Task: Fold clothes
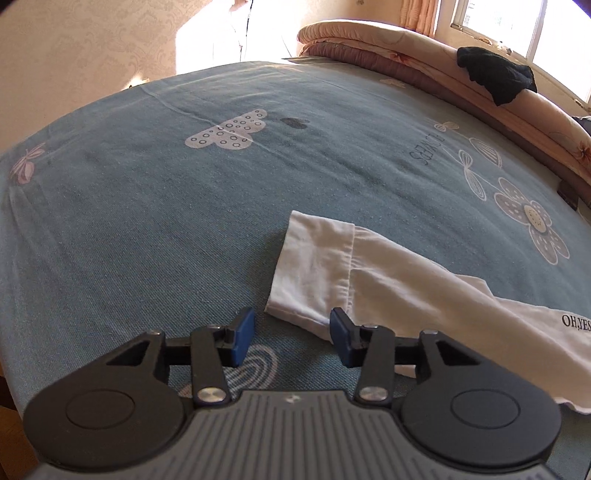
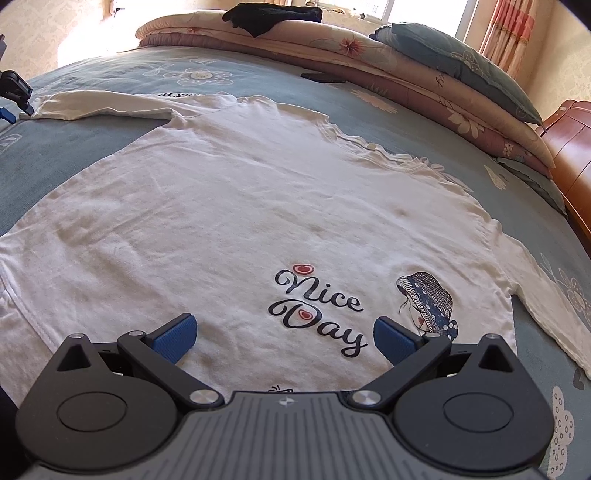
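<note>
Soft matt cotton shirt (image 2: 240,192) on woven bedsheet (image 1: 147,206); glossy wooden bed frame (image 2: 572,155)

The long-sleeved shirt (image 2: 229,206) lies spread flat on the bedsheet (image 1: 147,206), print side up. The right gripper (image 2: 284,338) hangs over its lower part, the lettering (image 2: 317,314) between and just ahead of its fingers, the hat figure (image 2: 428,306) ahead of its right finger. The left gripper (image 1: 291,338) sits at the cuff (image 1: 314,266) of the sleeve (image 1: 424,295), which stretches away to its right. Far ahead of both, folded quilts (image 2: 388,74) line the bed's edge, a dark garment (image 2: 269,14) on top, a pillow (image 2: 461,62) to its right.
</note>
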Demonstrator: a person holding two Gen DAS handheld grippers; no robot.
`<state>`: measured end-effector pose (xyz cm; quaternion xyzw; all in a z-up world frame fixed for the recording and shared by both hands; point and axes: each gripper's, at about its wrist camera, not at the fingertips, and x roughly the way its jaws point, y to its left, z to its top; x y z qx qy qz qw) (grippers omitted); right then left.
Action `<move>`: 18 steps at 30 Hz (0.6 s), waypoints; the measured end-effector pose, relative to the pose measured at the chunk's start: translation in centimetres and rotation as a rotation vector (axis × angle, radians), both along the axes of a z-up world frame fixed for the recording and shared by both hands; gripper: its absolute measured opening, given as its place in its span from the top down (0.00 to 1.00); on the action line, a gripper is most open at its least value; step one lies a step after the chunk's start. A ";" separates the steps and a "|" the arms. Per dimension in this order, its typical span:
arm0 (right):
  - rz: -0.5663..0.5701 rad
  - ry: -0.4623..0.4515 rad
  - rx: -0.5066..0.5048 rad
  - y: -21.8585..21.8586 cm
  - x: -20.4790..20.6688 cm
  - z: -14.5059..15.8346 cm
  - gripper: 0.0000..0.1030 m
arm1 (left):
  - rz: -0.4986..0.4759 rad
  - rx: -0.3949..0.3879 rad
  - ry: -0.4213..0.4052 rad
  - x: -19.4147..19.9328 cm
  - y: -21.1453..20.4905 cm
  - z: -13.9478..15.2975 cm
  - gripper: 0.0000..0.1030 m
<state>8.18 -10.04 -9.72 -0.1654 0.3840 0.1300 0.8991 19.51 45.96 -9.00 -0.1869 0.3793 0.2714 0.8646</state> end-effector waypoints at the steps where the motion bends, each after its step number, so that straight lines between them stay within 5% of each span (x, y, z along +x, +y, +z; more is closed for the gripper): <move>1: -0.002 0.003 0.000 0.0 0.0 0.0 0.00 | 0.004 -0.003 -0.006 0.0 0.0 0.0 0.59; 9: -0.004 0.004 0.003 0.1 0.0 -0.2 0.00 | 0.052 -0.054 -0.029 0.5 1.0 -0.2 0.61; 13: -0.003 0.003 0.002 0.0 -0.1 -0.2 0.00 | 0.041 -0.016 -0.011 0.6 0.1 0.1 0.88; 18: -0.015 0.008 0.017 -0.3 0.0 -0.3 0.00 | 0.047 -0.027 -0.003 -0.2 0.0 0.9 0.88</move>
